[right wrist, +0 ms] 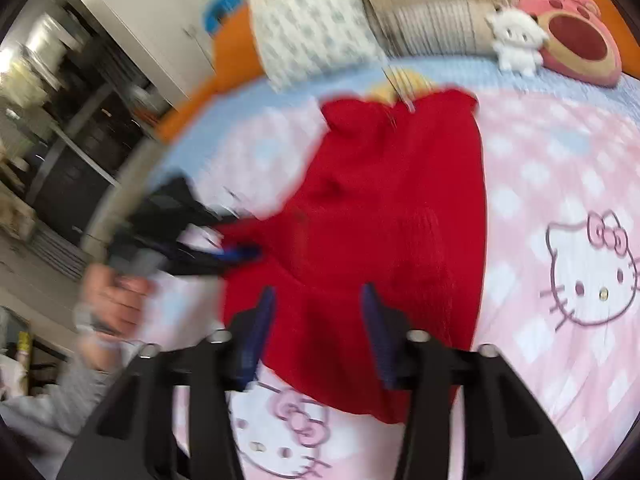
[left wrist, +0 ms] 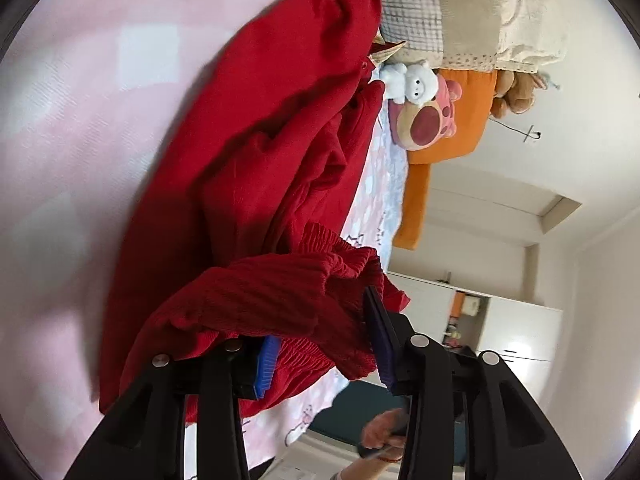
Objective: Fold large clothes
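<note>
A red knitted garment point(right wrist: 384, 216) is seen spread on a pink cartoon-print bedsheet point(right wrist: 560, 208), its long axis running from the bottom centre of the right wrist view up toward the pillows point(right wrist: 320, 28) at the top.

In the left wrist view, the ribbed hem point(left wrist: 280, 292) is bunched between the blue pads point(left wrist: 266, 364) of the left gripper point(left wrist: 320, 344). The jaws stand fairly wide, and cloth is draped over and between them; whether it is truly pinched cannot be told.

The right gripper point(right wrist: 320, 332) is held open directly over the near hem, with nothing between its fingers. The left gripper is also seen at the garment's left edge in the right wrist view, blurred.

The garment lies straight ahead of both grippers. The left gripper is judged the nearer, being already in contact. The next fold probably depends on the hem being carried along the long axis toward the pillows.
</note>
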Demonstrator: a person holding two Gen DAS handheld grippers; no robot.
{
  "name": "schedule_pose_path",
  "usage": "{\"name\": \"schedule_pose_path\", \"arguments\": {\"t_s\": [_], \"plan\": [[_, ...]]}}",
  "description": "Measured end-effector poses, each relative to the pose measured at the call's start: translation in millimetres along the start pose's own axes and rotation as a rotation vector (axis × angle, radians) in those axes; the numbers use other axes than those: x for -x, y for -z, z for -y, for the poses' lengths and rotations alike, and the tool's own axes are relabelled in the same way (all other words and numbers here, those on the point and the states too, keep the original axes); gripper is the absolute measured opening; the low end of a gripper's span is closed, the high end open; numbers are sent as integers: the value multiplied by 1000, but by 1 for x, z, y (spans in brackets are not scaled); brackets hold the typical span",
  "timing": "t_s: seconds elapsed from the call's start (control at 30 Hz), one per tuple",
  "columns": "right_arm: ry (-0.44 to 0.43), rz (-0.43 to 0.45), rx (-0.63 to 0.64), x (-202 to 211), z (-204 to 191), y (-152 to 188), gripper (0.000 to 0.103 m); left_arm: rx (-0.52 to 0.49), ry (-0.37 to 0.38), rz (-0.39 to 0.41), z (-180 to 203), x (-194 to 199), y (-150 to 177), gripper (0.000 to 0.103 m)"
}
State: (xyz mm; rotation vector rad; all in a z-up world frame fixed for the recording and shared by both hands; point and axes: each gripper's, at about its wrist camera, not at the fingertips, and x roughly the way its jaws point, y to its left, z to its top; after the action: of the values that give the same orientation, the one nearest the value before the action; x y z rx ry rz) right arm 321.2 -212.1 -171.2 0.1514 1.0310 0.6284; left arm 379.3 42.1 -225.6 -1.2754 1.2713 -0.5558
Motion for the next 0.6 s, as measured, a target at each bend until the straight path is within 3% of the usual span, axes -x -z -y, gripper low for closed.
{"name": "schedule_pose_path", "arguments": {"t_s": [0.07, 0.13, 0.17, 0.2, 0.27, 0.33, 0.47, 0.6], "plan": [[52, -14, -33, -29, 10, 4, 38, -9, 8, 4, 6, 5, 2, 46], [86, 9, -64, -48, 18, 7, 35, -12, 33, 20, 6, 13, 4, 60], [100, 22, -94, -61, 23, 8, 35, -21, 55, 38, 9, 21, 4, 88], [124, 33, -99, -69, 22, 7, 35, -31, 63, 61, 13, 32, 6, 100], [206, 59, -33, -87, 14, 5, 36, -67, 79, 81, 31, 40, 6, 100], [259, 70, -8, -97, 6, 5, 36, -176, 45, 105, 57, 56, 12, 100], [277, 91, 13, -95, 5, 6, 36, -467, -155, 103, 114, 46, 32, 100], [291, 124, 27, -73, 5, 8, 36, -669, -352, 28, 130, -1, 43, 97]]}}
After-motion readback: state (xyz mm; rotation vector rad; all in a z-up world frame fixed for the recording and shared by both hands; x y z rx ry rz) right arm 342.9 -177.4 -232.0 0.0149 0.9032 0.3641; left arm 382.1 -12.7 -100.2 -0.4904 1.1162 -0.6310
